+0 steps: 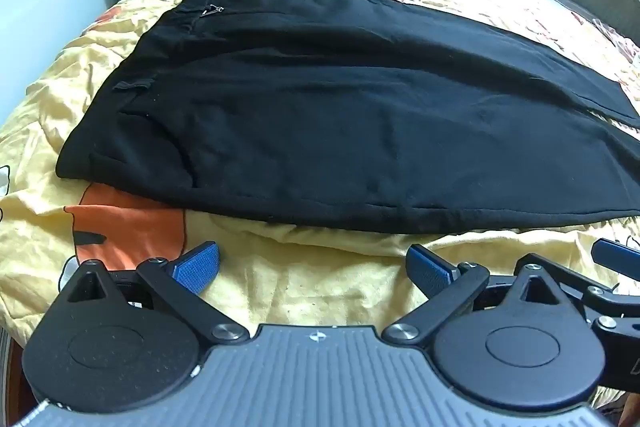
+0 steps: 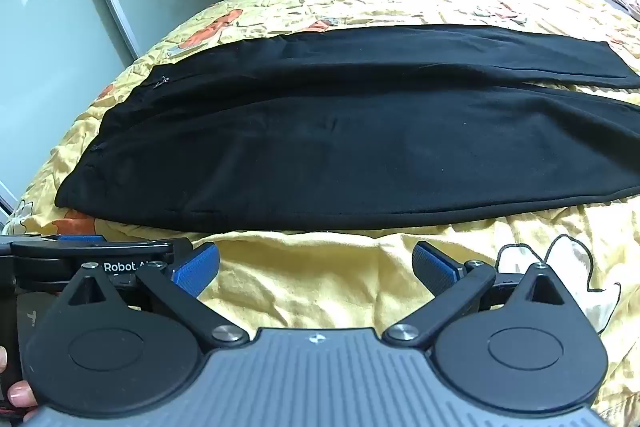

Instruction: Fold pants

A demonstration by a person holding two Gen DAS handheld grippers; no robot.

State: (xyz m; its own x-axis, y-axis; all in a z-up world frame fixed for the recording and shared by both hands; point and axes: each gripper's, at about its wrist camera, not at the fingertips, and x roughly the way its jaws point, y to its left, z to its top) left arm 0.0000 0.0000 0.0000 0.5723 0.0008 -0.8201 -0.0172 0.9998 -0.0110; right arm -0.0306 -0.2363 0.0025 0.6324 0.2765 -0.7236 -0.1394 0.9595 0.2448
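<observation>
Nearest, the left gripper (image 1: 312, 269) and right gripper (image 2: 316, 269) hover side by side over the yellow bedspread (image 2: 320, 283), jaws released and empty. Just beyond, black pants (image 2: 320, 147) lie flat, legs parallel. Best to pinch the near hem at two well-spaced points.

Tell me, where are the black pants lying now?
The black pants lie flat across the yellow bedspread, waistband toward the left in both views, just beyond both open grippers.
</observation>
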